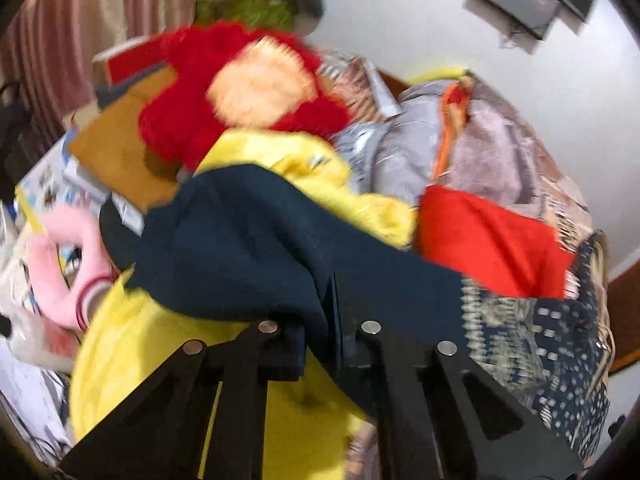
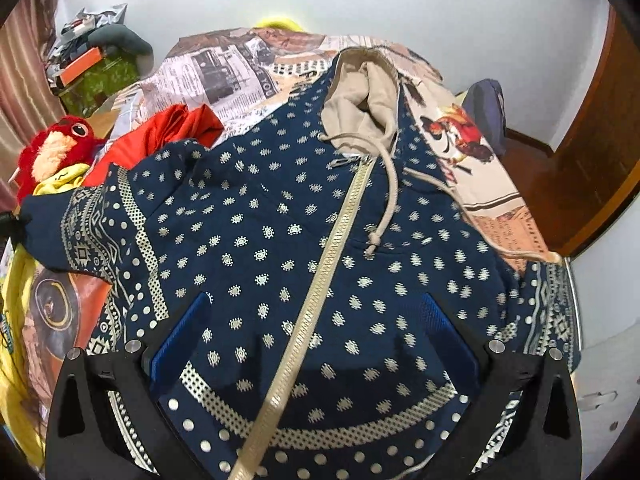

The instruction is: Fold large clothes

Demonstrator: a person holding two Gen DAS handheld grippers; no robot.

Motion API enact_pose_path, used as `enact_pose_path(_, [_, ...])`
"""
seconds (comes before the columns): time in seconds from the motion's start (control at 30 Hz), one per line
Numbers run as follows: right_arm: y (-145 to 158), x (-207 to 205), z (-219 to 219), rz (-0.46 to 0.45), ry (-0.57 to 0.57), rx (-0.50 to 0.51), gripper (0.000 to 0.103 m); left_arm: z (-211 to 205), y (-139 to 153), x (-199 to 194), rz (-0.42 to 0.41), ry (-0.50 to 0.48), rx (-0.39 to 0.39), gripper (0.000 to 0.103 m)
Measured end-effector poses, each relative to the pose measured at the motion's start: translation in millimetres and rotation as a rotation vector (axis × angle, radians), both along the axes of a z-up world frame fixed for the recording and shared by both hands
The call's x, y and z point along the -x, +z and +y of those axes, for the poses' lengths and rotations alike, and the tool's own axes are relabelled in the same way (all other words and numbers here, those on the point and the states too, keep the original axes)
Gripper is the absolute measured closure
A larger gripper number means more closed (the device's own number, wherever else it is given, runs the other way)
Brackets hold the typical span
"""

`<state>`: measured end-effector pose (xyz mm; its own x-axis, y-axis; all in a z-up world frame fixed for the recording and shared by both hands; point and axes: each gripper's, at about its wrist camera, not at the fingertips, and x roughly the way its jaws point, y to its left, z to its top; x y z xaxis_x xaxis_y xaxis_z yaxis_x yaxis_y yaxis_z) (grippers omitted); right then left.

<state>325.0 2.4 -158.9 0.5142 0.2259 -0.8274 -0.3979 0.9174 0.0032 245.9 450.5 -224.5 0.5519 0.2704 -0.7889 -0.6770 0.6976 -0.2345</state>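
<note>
In the left wrist view, the left gripper point(image 1: 320, 312) is clamped on a plain navy cuff of the hoodie point(image 1: 240, 240), blurred, with yellow cloth point(image 1: 160, 360) below and a red plush point(image 1: 224, 92) at eleven o'clock. In the right wrist view, the hoodie point(image 2: 280, 220) lies flat on the bed point(image 2: 224, 68), navy with cream motifs, beige zipper point(image 2: 320, 280) closed, hood point(image 2: 364, 96) at twelve; the right gripper point(image 2: 316, 332) stands wide above its hem.

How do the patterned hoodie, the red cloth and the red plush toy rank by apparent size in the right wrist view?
1. Patterned hoodie, by far the largest.
2. Red cloth.
3. Red plush toy.
The last two look close in size; both are partly hidden and lie further away, so their order is uncertain.
</note>
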Motion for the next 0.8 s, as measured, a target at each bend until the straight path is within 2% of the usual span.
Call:
enact_pose_path(0.1, [7, 5, -5, -0.015, 0.008, -0.004, 0.0, -17, 38, -2, -0.032, -0.047, -0.067, 0.097])
enact_pose_path(0.3, [20, 14, -16, -0.059, 0.03, -0.011, 0.0, -64, 109, -18, -0.134, -0.146, -0.126, 0.098])
enact_pose_path(0.43, [26, 18, -25, -0.092, 0.043, -0.01, 0.0, -116, 153, -39, -0.204, -0.235, -0.166, 0.099])
enact_pose_path(0.63, [31, 21, -44, -0.123, 0.048, -0.018, 0.0, -205, 192, -76, -0.268, -0.385, -0.253, 0.099])
enact_pose_path(0.8, [28, 18, -64, -0.115, 0.028, -0.038, 0.0, -277, 196, -105, -0.292, -0.529, -0.259, 0.099])
